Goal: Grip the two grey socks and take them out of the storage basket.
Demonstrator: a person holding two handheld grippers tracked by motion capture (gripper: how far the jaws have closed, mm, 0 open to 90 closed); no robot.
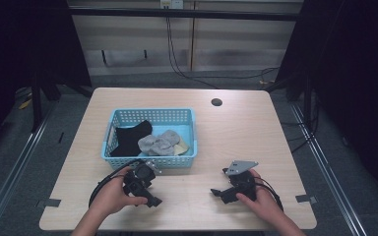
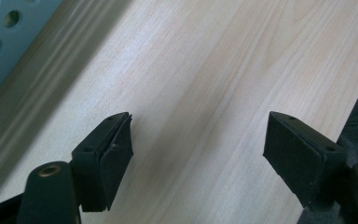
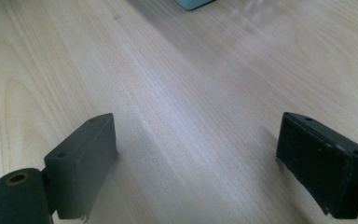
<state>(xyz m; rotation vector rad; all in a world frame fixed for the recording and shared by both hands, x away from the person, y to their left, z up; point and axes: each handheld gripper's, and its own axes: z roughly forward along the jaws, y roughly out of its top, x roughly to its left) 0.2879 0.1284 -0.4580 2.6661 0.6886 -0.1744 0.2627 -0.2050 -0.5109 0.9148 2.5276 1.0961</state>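
The blue basket sits on the wooden table, just beyond my left gripper. Inside lie a black sock, a grey sock and what may be a beige piece, too small to tell. My left gripper's 2 jaws stand wide over bare wood, nothing between them. My right gripper rests well apart from the basket, its 2 jaws also spread wide and holding nothing.
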